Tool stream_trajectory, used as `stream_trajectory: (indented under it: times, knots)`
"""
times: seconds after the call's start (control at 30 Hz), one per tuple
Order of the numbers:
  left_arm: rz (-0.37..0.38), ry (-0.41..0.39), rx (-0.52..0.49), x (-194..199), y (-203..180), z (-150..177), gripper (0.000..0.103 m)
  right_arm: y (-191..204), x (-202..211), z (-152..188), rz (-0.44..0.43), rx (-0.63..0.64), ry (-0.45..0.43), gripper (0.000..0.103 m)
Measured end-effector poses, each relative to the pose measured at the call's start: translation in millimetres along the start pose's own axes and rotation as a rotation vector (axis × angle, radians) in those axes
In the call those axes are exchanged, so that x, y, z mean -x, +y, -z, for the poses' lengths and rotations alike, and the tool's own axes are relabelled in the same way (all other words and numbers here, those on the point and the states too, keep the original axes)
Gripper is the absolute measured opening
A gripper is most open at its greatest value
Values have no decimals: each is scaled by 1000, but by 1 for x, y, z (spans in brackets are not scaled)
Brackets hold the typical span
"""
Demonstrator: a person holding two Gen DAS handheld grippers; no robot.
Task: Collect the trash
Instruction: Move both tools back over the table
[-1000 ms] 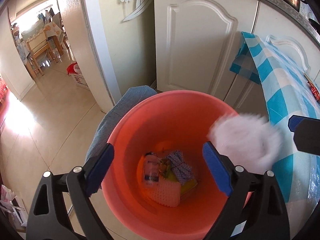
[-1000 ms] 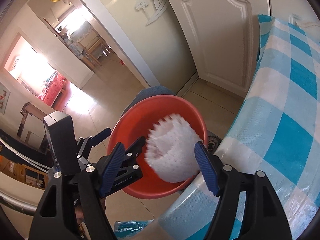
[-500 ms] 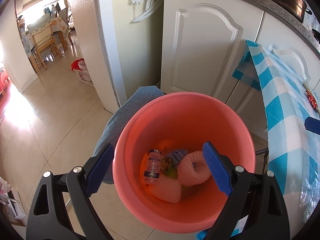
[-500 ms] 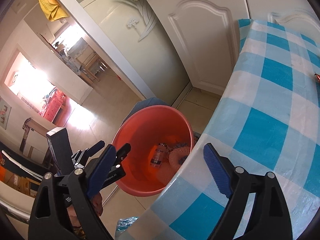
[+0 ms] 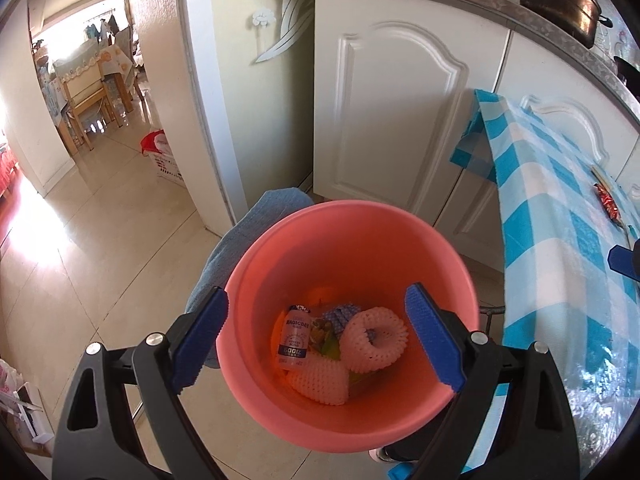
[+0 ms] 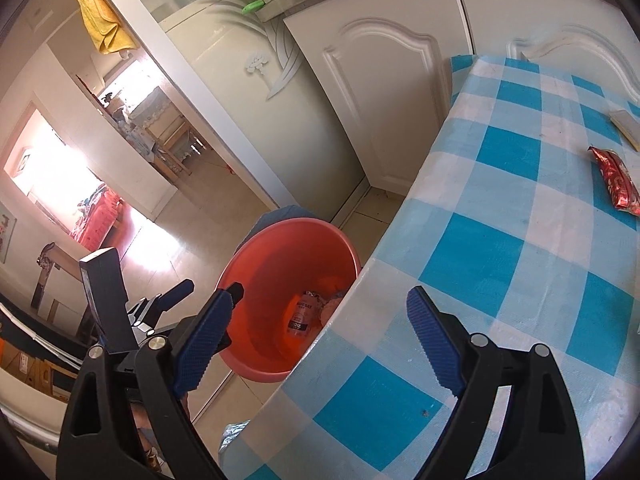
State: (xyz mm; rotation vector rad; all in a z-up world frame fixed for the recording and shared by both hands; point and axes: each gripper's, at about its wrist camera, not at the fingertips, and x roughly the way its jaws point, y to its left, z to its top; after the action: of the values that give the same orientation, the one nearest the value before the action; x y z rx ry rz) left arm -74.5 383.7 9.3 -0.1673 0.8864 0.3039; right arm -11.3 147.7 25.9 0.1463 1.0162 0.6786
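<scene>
Both grippers' jaws gape wide, empty; orange bucket (image 5: pixel 352 240) crowds the checked surface's (image 6: pixel 500 240) edge, cabinets (image 5: pixel 392 112) behind.

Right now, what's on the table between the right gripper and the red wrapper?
Nothing: the right wrist view shows only bare checked tablecloth between the right gripper and red wrapper.

Bright daylight flooding through the doorway (image 5: pixel 92 92) at left, blown-out glare on the floor tiles (image 5: pixel 48 236), sharp focus throughout, strong fisheye bending and dark vignetted corners in both views.
</scene>
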Motion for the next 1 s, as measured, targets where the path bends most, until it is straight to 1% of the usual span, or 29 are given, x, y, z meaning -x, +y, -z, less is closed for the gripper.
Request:
stream_trajectory:
  times: [0.17,0.6,1.0]
  knots:
    - [28,-13,-10,10,-11,-5,91,-11,15,5,11,-14,-33,88]
    - [57,-24,-63,30,-49,-14,91,-52,56,14,37,-81,-103,88]
    - [145,-44,-108,52,-93,-17,91,-88,97,27,64,-139,-180,88]
